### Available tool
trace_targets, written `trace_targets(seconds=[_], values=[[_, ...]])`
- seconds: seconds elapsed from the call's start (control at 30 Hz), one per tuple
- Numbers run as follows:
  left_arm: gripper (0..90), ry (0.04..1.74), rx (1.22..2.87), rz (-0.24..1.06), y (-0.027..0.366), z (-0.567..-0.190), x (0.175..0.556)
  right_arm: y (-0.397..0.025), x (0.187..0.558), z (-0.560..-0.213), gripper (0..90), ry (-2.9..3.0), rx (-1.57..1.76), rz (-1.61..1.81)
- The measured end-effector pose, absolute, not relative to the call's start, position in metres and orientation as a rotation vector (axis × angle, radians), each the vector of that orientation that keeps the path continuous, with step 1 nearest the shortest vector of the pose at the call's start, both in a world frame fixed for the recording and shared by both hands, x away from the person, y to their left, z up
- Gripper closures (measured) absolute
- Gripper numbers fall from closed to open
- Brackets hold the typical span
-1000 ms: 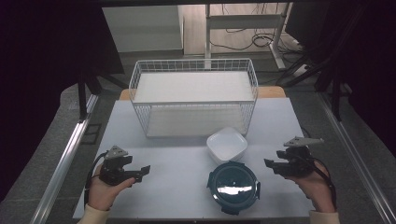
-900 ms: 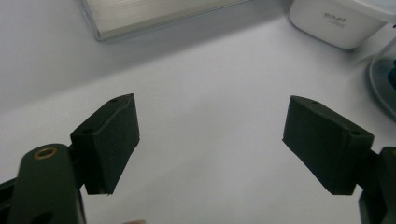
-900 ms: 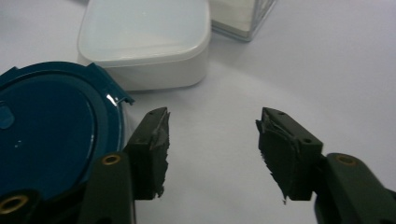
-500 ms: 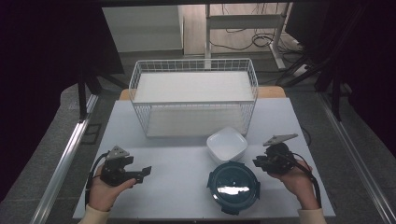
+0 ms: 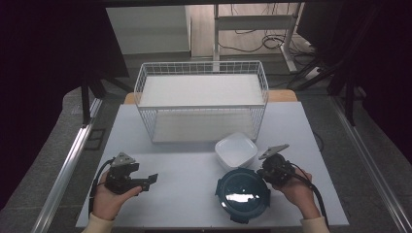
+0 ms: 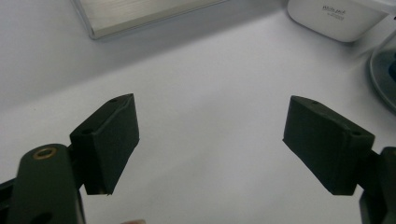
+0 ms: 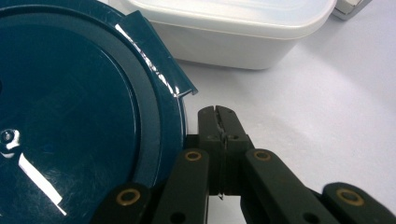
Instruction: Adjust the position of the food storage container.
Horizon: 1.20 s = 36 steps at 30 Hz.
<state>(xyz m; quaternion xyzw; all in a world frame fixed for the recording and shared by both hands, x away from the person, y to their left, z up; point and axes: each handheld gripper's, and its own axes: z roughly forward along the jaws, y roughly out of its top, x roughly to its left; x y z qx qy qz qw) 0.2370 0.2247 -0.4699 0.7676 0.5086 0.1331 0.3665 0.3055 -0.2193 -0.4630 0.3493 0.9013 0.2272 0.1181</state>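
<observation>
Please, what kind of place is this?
Probably a lab or workshop set up for recording: a white table with a wire basket, dark screens at the sides, and cables on the floor beside a metal frame.

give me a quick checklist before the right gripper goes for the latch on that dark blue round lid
1. Right gripper open for a grasp: not ok, jaws pressed shut.
2. Right gripper beside the dark blue round lid, near its latch tab: ok.
3. Left gripper open and holding nothing: ok.
4. White square plastic container apart from the right gripper: ok.
5. Lid latched down: cannot tell.
6. White wire basket out of the way: ok.
</observation>
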Motion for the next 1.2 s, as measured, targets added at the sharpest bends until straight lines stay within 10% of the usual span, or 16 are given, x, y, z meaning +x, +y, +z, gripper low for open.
trace_targets(seconds=[1.2], values=[[17.7, 1.292, 1.987, 0.326, 0.221, -0.471, 0.236, -0.244, 0.261, -0.462, 89.4, 2.595, 1.193, 0.690]])
